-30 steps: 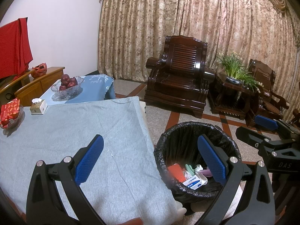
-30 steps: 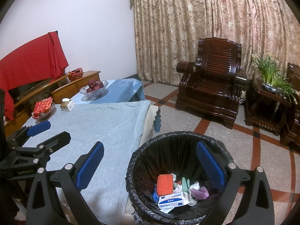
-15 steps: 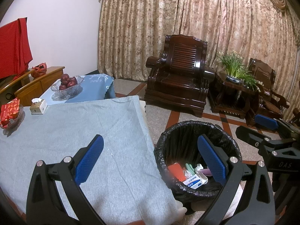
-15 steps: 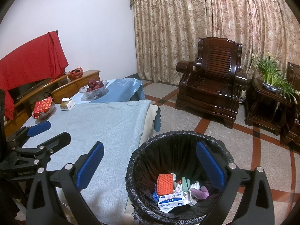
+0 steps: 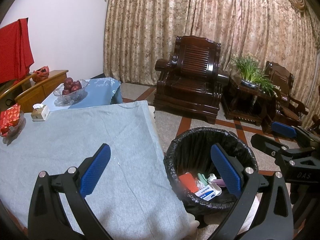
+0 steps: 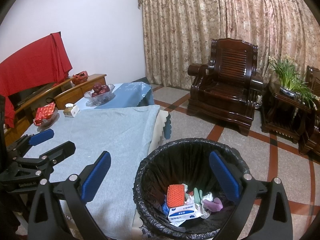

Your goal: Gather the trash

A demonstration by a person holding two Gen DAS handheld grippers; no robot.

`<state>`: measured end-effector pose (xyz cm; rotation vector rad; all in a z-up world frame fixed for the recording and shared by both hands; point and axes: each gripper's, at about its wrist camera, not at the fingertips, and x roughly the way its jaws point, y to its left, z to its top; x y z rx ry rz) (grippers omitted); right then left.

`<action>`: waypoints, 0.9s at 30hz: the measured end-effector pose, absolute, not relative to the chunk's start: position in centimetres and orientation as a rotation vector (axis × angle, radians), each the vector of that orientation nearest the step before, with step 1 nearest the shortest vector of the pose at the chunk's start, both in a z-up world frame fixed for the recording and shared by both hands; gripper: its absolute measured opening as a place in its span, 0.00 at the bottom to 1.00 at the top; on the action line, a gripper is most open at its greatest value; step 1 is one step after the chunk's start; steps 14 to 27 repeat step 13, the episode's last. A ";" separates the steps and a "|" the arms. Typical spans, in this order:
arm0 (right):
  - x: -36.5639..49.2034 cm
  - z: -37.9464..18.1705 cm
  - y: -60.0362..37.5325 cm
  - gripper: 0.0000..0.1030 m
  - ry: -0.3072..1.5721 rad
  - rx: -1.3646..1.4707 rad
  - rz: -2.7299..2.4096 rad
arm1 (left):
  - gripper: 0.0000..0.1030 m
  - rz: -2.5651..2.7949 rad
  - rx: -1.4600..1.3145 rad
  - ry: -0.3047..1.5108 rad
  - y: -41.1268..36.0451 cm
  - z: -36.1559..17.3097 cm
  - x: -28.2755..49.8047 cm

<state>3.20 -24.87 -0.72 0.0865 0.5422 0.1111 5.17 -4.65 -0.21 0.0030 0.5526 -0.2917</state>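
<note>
- Nothing much has shifted since a second ago: both views sit almost as they did, with only a slight drift, and the bin's contents look the same.
- Left gripper (image 5: 160, 170): I have its blue pads spread wide with nothing between them. It hangs over the near right corner of the table, one pad over the grey cloth (image 5: 80, 140) and the other over the bin (image 5: 208, 140).
- Right gripper (image 6: 160, 172): also wide open and holding nothing, hovering above the bin's near rim.
- The trash sits at the bottom of the black-lined bin on the floor, just right of the table: an orange sponge (image 6: 175, 195), a white and blue box (image 6: 184, 213), and some crumpled bits beside them.
- As far as I can see, the cloth is bare of litter. Far left on the table are a tissue box (image 5: 40, 112), a dish with a red packet (image 5: 10, 121) and a bowl of apples (image 5: 71, 89), which I judge are not trash.
- My read is that collecting is nearly or fully done. To finish well, I would sweep both cameras slowly over the table edges and the floor by the bin before calling it, keeping the pads open and clear of the liner so it does not snag.
</note>
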 end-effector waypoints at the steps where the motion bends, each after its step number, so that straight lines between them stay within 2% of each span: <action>1: 3.2 -0.7 -24.9 0.94 0.542 0.086 0.112 | 0.95 -0.291 0.004 0.552 -4.7 -0.2 5.2; 27: 3.2 -0.8 -24.9 0.94 0.544 0.087 0.112 | 0.95 -0.287 0.001 0.564 -4.3 0.0 4.7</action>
